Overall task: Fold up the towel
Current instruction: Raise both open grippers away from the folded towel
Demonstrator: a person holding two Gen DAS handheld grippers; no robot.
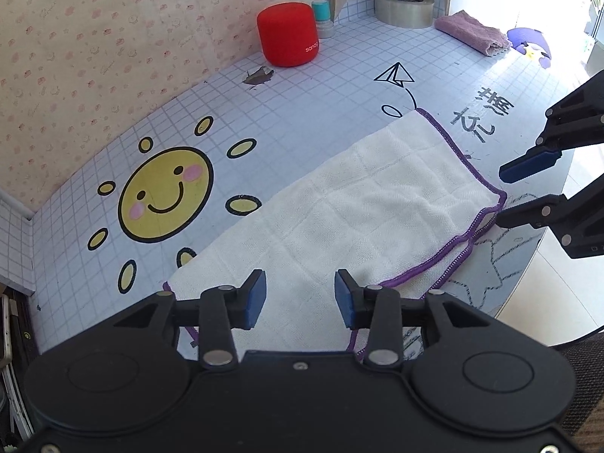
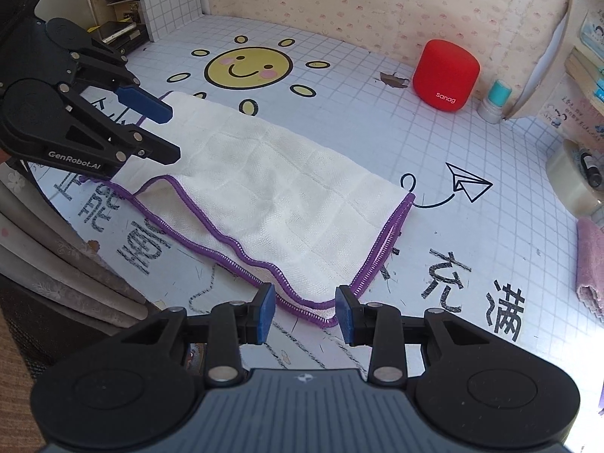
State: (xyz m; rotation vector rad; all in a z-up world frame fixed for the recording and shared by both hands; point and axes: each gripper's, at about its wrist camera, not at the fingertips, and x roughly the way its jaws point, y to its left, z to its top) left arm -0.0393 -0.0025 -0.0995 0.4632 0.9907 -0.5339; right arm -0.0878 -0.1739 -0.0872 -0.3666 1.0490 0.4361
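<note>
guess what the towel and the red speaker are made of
Towel: soft woven cloth, likely cotton; matte cream, a quilted grid of squares, purple stitched edging, limp wrinkles. Red speaker: looks like matte fabric or rubbery plastic; even colour, no glare, rounded edges. Hard to tell which.

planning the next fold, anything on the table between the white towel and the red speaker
Only bare grid-printed table with a small torn patch lies between the white towel and red speaker, in both wrist views.

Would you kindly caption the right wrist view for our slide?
Open right gripper poised at the near corner of a half-folded white towel, open left gripper at its far end.
</note>
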